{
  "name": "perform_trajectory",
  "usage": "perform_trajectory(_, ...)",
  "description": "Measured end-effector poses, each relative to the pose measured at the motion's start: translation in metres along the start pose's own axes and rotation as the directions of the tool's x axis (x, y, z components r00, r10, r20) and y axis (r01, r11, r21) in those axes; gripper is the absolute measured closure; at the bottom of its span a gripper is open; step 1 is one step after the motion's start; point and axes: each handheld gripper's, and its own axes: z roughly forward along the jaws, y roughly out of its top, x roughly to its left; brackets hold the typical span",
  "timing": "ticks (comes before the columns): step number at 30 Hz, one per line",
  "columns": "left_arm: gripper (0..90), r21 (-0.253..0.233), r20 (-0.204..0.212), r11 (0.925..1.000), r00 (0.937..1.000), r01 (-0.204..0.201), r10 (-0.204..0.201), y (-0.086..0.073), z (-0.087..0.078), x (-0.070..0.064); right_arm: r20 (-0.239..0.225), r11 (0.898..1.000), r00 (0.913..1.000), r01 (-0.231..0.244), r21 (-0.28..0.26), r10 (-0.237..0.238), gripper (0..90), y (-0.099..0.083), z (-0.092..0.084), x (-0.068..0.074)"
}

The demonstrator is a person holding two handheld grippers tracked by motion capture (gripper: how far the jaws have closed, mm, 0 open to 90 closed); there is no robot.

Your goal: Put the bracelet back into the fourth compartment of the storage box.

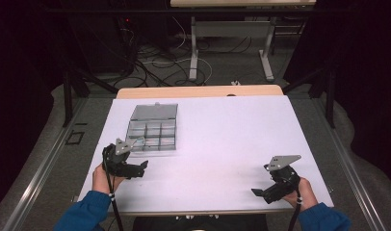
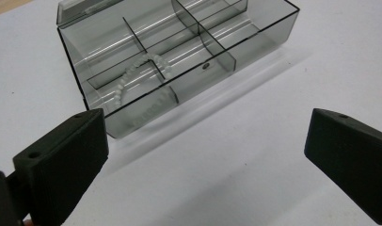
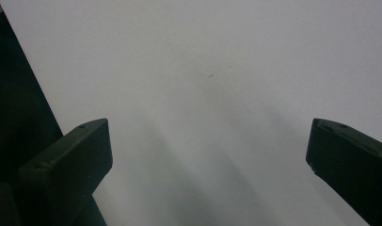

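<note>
Clear grey plastic compartment box [image 2: 179,52], upper centre, holds white bead bracelet [image 2: 137,75]; left gripper [image 2: 205,155] jaws wide apart, empty; withdraw level, avoiding box wall.

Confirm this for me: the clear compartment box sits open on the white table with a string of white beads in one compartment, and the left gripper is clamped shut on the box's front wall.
Not quite. The left gripper is open and off the box, its jaws wide apart over bare table, as the left gripper view shows. The rest holds: the box is open, with white beads in one compartment.
</note>
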Motion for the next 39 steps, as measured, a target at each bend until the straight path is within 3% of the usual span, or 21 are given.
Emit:
perform_trajectory(13,0.4,-0.028,0.004,0.9991,0.9995,-0.032,0.033,-0.008,-0.011,-0.015,0.001,1.0,1.0,0.007,0.004,-0.007,0.5,0.0,-0.001,0.0)
perform_trajectory(24,0.4,-0.019,0.021,0.9976,0.9975,-0.067,0.067,-0.014,-0.016,-0.025,-0.002,1.0,0.9999,0.012,0.004,-0.012,0.5,0.0,-0.001,0.0)
perform_trajectory(39,0.4,-0.018,0.059,0.9967,0.9951,-0.079,0.08,-0.023,-0.019,-0.035,0.0,1.0,0.9999,0.013,0.003,-0.013,0.5,0.0,-0.001,0.0)
